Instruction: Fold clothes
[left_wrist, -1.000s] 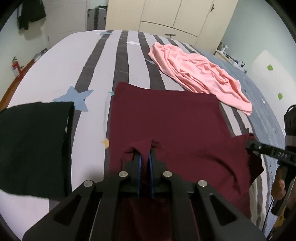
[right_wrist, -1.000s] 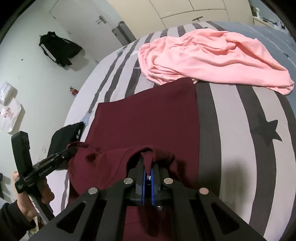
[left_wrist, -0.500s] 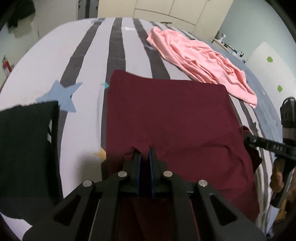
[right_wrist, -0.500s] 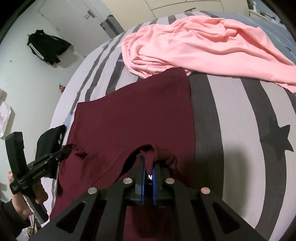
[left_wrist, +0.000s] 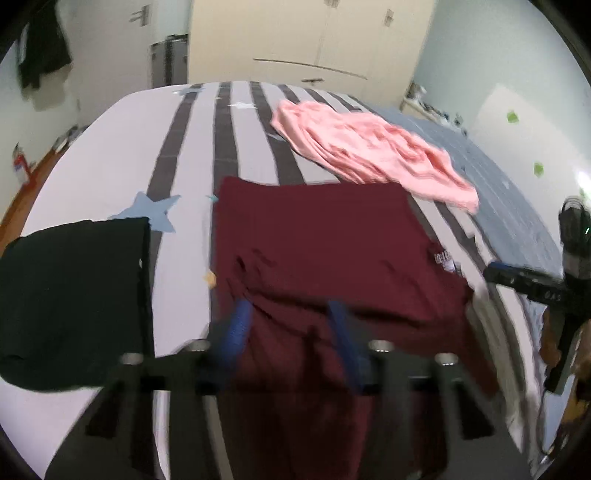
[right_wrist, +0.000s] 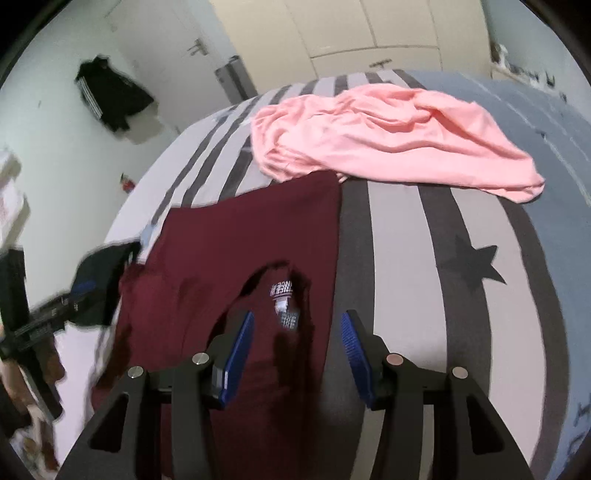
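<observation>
Three garments lie on the bed (right_wrist: 399, 236): one maroon shirt (right_wrist: 240, 236) beneath both grippers' fingers, one pink top (right_wrist: 388, 136) beyond, one black piece (left_wrist: 70, 295). The left gripper (left_wrist: 288, 314) and right gripper (right_wrist: 297, 325) have just been opening, fingers apart and empty. The neck label (right_wrist: 281, 290) beyond the right fingers is unreadable.

white print on the neck label (right_wrist: 281, 289) of the maroon shirt (right_wrist: 236, 251), too blurred to read. small care tag (right_wrist: 288, 318) just below, print unreadable. faint letters on the other gripper's black body (left_wrist: 553, 294), not legible.

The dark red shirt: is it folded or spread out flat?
Folded: the dark red shirt has its collar end with the label doubled over onto its body.
</observation>
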